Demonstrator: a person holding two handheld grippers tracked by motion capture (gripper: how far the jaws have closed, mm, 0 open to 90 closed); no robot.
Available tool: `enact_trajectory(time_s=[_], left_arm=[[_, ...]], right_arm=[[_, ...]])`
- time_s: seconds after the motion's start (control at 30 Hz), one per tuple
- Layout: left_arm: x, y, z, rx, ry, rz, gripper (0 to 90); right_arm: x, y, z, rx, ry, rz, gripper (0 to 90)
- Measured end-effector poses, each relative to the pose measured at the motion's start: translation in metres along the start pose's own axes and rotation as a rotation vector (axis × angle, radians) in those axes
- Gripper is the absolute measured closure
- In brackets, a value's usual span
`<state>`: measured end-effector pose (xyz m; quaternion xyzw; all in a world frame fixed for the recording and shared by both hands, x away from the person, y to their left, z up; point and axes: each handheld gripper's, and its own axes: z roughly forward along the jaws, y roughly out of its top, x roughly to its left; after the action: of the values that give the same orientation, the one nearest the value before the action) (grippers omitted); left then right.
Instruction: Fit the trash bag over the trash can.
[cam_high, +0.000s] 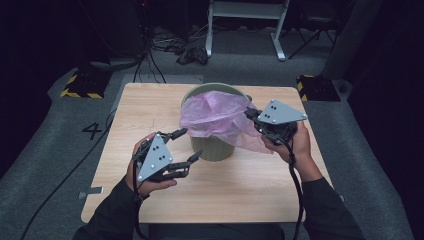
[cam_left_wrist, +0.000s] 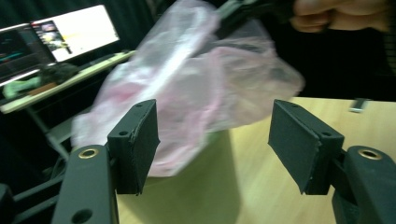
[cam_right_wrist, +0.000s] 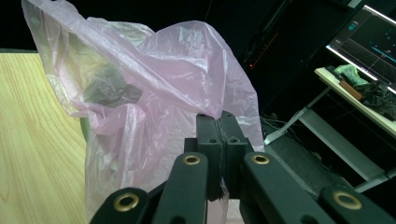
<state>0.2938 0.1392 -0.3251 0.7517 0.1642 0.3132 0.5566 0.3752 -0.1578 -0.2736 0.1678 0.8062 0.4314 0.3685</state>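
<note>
The worktop (cam_high: 165, 197) lay wide and pale under me, and toward its far middle stood the green bin (cam_high: 214, 149), upright, with the pink bag (cam_high: 217, 116) heaped over its mouth. The bag was not seated yet: it billowed up above the rim and spilled down the bin's right side, while the near left stretch of rim looked bare to me.

My right claw (cam_high: 251, 114) was at the bin's right edge, jaws pressed together and pinching a fold of the pink bag. In the right gripper view the film ran straight into the shut pads (cam_right_wrist: 217, 140) and rose up away from them.

My left claw (cam_high: 189, 145) sat near and left of the bin, jaws spread with nothing between them. One fingertip pointed toward the bag's lower left edge, the other came close to the bin's wall; I couldn't tell if it touched. In the left gripper view the loose film hung just beyond my open pads (cam_left_wrist: 140, 140), up and ahead of them.

So the free edge lay to the far right of my left claw, the nearer one. I judged that this edge was the one to catch and pull down over the rim.
</note>
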Motion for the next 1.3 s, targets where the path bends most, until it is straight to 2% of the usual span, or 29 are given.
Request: enact_trajectory(time_s=[0.07, 0.13, 0.2, 0.33, 0.4, 0.57, 0.83, 0.87, 0.9, 0.93, 1.0, 1.03, 1.07, 1.13, 1.2, 1.3], left_arm=[[-0.005, 0.0, 0.005, 0.006, -0.034, 0.004, 33.2], [-0.01, -0.001, 0.012, 0.031, -0.045, 0.013, 32.8], [-0.013, -0.001, 0.023, 0.05, -0.074, 0.017, 32.4], [-0.016, 0.001, 0.047, 0.08, -0.091, 0.025, 31.8], [-0.015, 0.004, 0.059, 0.104, -0.07, 0.031, 31.4], [-0.005, 0.012, 0.086, 0.14, -0.033, -0.017, 32.4], [0.006, 0.017, 0.11, 0.198, 0.041, -0.04, 33.2], [0.008, 0.017, 0.112, 0.207, 0.039, -0.037, 39.5], [0.007, 0.016, 0.114, 0.214, 0.057, -0.028, 44.7], [0.008, 0.016, 0.115, 0.23, 0.076, -0.009, 46.3], [0.01, 0.014, 0.116, 0.239, 0.069, 0.012, 61.5], [0.011, 0.014, 0.116, 0.247, 0.08, 0.028, 65.8], [0.013, 0.014, 0.115, 0.248, 0.09, 0.043, 74.4], [0.016, 0.013, 0.112, 0.25, 0.075, 0.049, 84.9], [0.019, 0.011, 0.107, 0.259, 0.069, 0.076, 88.8], [0.023, 0.008, 0.097, 0.276, 0.06, 0.114, 89.6]], right_arm=[[0.0, 0.0, 0.0, 0.001, 0.001, 0.005, 90.0], [0.0, -0.001, 0.001, 0.004, 0.001, 0.006, 90.0], [0.0, -0.001, 0.001, 0.005, 0.004, 0.008, 90.0], [0.001, -0.002, 0.001, 0.002, 0.012, 0.013, 90.0], [0.001, -0.002, 0.001, -0.002, 0.018, 0.018, 90.0], [0.002, -0.003, -0.001, -0.008, 0.032, 0.025, 90.0], [0.002, -0.001, -0.008, -0.018, 0.045, 0.029, 90.0], [0.002, -0.001, -0.009, -0.019, 0.046, 0.03, 90.0], [0.002, -0.001, -0.009, -0.018, 0.045, 0.031, 90.0], [0.003, -0.001, -0.009, -0.021, 0.046, 0.03, 90.0], [0.003, 0.0, -0.01, -0.021, 0.042, 0.029, 90.0], [0.003, 0.0, -0.011, -0.022, 0.042, 0.03, 90.0], [0.002, 0.0, -0.011, -0.021, 0.041, 0.029, 90.0], [0.002, -0.001, -0.011, -0.019, 0.035, 0.031, 90.0], [-0.001, -0.002, -0.011, -0.015, 0.026, 0.038, 90.0], [-0.005, -0.005, -0.011, -0.004, 0.007, 0.057, 90.0]])
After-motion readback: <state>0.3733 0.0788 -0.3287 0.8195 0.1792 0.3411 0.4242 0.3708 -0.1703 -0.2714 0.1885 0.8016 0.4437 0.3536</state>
